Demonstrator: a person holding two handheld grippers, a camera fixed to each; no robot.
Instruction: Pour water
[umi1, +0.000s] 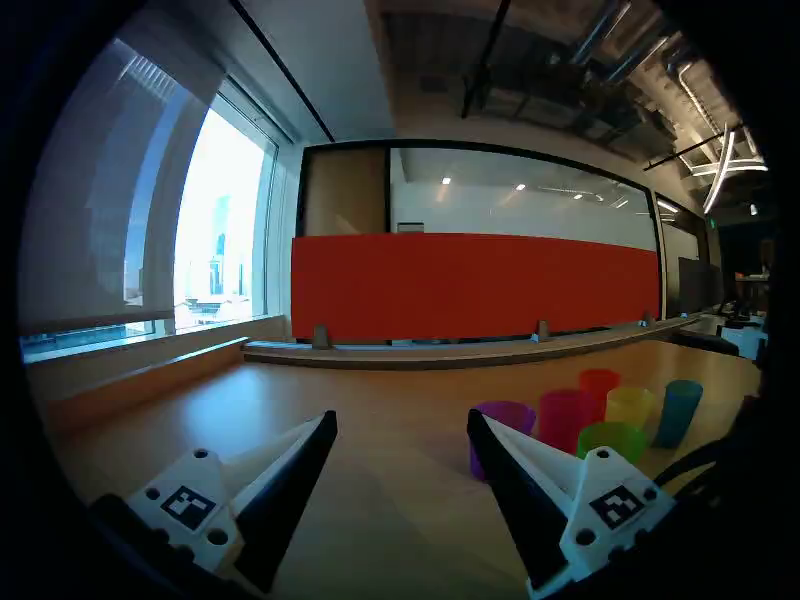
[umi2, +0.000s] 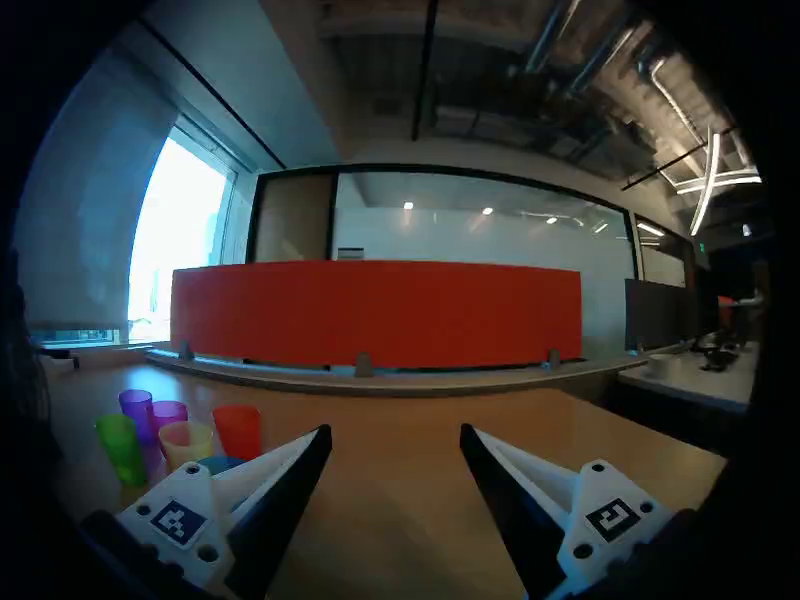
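Table (umi1: 400, 520): wooden; beneath both grippers
Red partition (umi1: 470, 285): upright along the table's far edge
Left gripper (umi1: 400, 414): level, low over the table; fingers wide apart, empty
Right gripper (umi2: 394, 428): level, low; wide, empty
Cups (umi1: 565, 418): coloured cluster on the table between the grippers; blue cup (umi2: 215, 463) partly behind a right-gripper finger
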